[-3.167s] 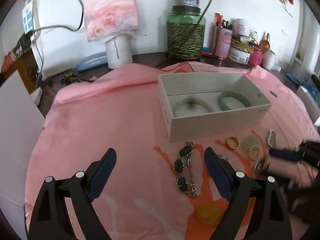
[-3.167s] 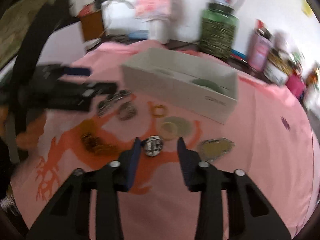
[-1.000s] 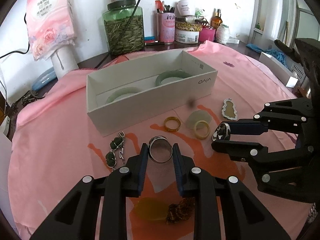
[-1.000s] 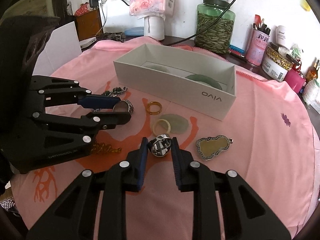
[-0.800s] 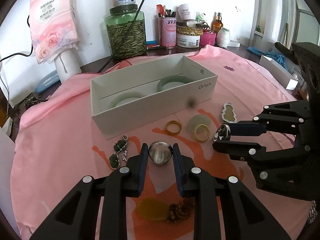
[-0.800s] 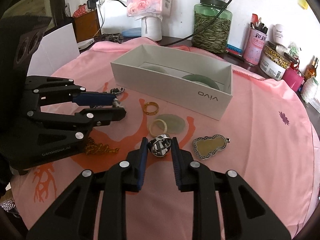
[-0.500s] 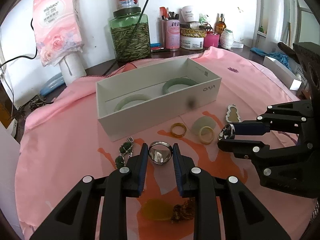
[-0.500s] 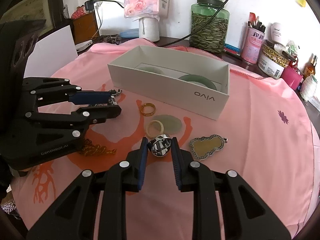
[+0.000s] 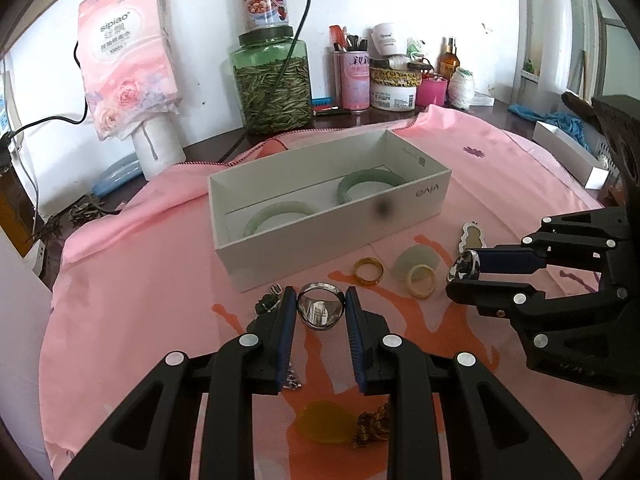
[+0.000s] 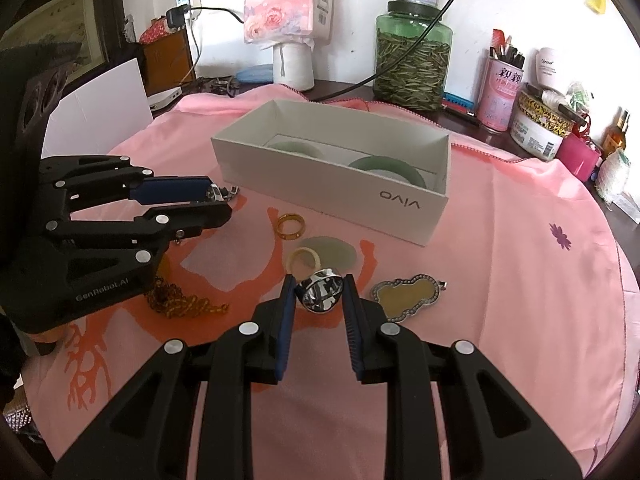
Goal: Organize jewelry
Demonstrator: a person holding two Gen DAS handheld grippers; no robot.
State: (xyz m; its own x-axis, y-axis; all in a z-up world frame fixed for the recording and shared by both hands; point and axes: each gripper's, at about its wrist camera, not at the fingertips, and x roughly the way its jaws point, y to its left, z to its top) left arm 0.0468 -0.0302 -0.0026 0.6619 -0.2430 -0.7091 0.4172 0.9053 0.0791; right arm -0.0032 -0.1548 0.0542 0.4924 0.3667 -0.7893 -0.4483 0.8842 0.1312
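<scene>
A silver ring (image 9: 321,311) is clamped in the left gripper (image 9: 321,312), another ring (image 10: 322,289) in the right gripper (image 10: 320,292), both held before the white box (image 10: 340,188).

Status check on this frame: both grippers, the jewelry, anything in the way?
Left gripper shut on silver ring. Right gripper shut on second silver ring. White box holds two jade bangles; path clear.

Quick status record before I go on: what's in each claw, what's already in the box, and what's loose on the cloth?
left claw: shut on silver ring
right claw: shut on second silver ring
white box: two green bangles inside
loose on pink cloth: amber ring, pale ring, gourd pendant, gold chain
</scene>
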